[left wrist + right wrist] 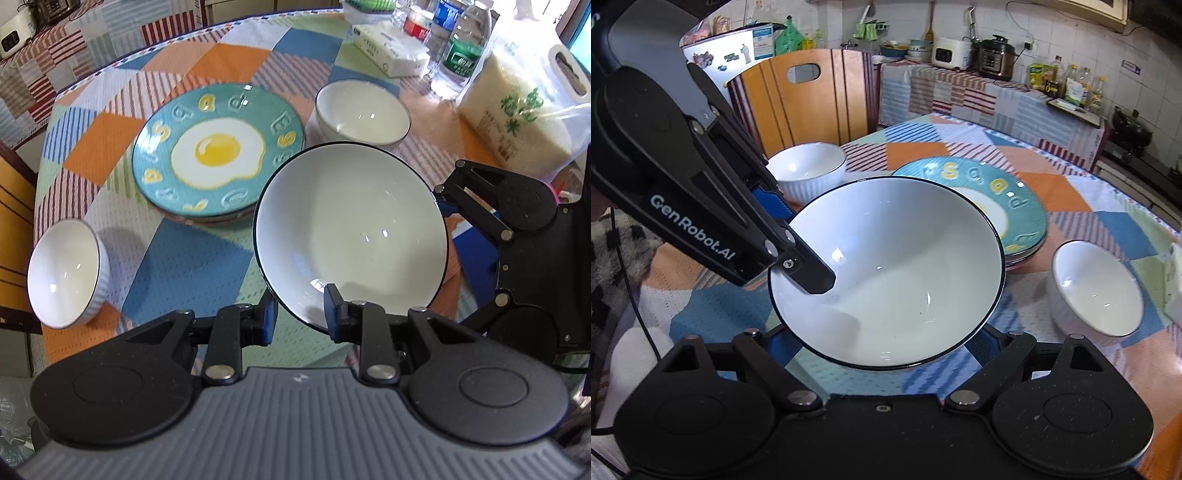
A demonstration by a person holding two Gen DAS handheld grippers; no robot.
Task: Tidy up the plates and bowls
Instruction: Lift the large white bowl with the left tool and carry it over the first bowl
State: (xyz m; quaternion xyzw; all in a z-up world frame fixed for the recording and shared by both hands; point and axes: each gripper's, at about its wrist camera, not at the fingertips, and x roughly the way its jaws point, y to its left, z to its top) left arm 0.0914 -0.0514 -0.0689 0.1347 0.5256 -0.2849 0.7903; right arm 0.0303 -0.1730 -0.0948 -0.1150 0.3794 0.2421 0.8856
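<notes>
Black linkage of the left gripper (301, 314) fills the near edge of the left wrist view, its blue-padded fingers (332, 314) pinched on the near rim of the big white bowl (351, 236), one pad inside, one outside. Right gripper (886, 339) sits under the same bowl's opposite side; its blue pads are spread either side below the rim and mostly hidden, so can't tell whether they clamp or just cradle it. Bowl appears off the patchwork tablecloth (192, 266), tilted a little, carried by both tools. Just behind it sits the teal egg plate (218, 151), on top of other plates. Two small ribbed white bowls are well apart: one (66, 273) at the table's near left edge, one (362, 112) beyond the plate near the water bottles (461, 51) and the rice bag (517, 118). Step in hand looks like moving the big bowl to a stacking spot, probably onto the plate stack or to collect the small bowls. Do it well: keep both sides level so the rim doesn't twist out of the pinch, clear the plate edge before lowering, set down centred, release only once it rests flat.
</notes>
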